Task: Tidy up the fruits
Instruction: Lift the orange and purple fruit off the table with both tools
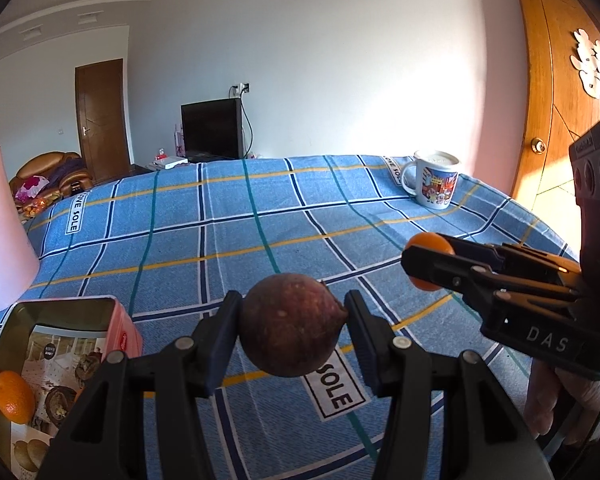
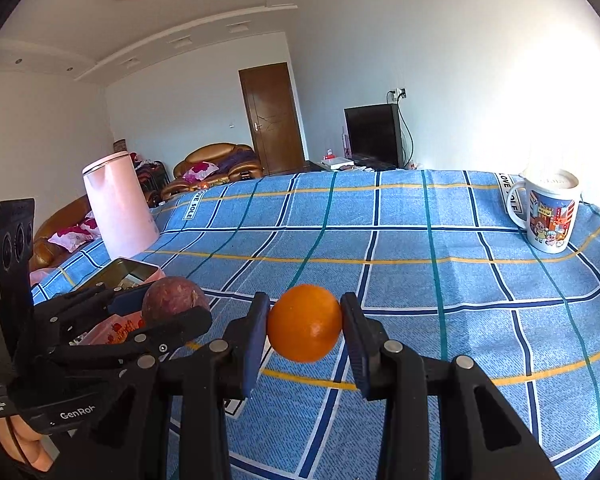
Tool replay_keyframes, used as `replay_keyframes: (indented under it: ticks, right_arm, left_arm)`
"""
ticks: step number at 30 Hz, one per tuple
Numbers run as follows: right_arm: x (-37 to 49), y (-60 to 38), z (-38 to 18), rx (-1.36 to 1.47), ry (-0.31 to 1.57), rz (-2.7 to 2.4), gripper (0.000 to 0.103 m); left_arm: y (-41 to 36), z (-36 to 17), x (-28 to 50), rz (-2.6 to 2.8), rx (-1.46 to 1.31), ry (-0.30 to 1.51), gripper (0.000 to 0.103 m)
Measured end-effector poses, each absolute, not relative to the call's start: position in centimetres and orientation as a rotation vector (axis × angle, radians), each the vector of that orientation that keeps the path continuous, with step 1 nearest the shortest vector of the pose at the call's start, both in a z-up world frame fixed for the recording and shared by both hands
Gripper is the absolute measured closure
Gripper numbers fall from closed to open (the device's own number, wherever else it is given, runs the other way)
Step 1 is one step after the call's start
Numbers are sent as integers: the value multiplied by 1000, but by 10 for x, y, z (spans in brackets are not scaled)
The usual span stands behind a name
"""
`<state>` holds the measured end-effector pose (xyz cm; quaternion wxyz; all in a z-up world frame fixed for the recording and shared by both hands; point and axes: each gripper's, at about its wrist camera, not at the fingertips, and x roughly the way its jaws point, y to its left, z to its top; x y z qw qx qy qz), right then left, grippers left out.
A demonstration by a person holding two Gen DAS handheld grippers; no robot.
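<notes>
The left gripper (image 1: 292,330) is clamping a round, dark reddish-brown fruit with a speckled, matte skin (image 1: 290,324) between its two black pads, one pad pressing on each side, so the jaws are standing partly apart at the fruit's own width. The fruit is sitting right at the fingertips, at 12 o'clock from the gripper body in the left wrist view, and is hanging clear above the blue checked tablecloth with yellow and teal lines (image 1: 260,216).

The right gripper (image 2: 305,330) is squeezing a small, smooth round orange (image 2: 305,328) the same way, with its jaws drawn in narrow around it. That orange is likewise lying at 12 o'clock from its gripper, held off the cloth.

In the left wrist view the right gripper is showing at 3 o'clock with its orange at the tip; in the right wrist view the left gripper is showing at 9 o'clock with the brown fruit. The two grippers are near each other but not touching.

A pink rectangular tin with a shiny metal inside (image 1: 120,320) is standing on the cloth at 8 o'clock from the left gripper, and a second small orange (image 1: 14,397) is lying inside it on a printed paper sheet. A tall pale pink kettle (image 2: 118,204) is standing beyond the tin. A white cartoon-printed mug (image 2: 550,212) is sitting well apart at 2 o'clock in the right wrist view.
</notes>
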<state>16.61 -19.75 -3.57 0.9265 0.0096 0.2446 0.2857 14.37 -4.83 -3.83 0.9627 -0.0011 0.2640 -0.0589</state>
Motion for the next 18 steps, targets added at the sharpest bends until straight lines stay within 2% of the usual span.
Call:
replay_keyframes:
  ticks: [18]
  right_arm:
    - [153, -200, -30, 5, 424, 582, 64]
  left_arm:
    - [-43, -31, 127, -89, -11, 437, 49]
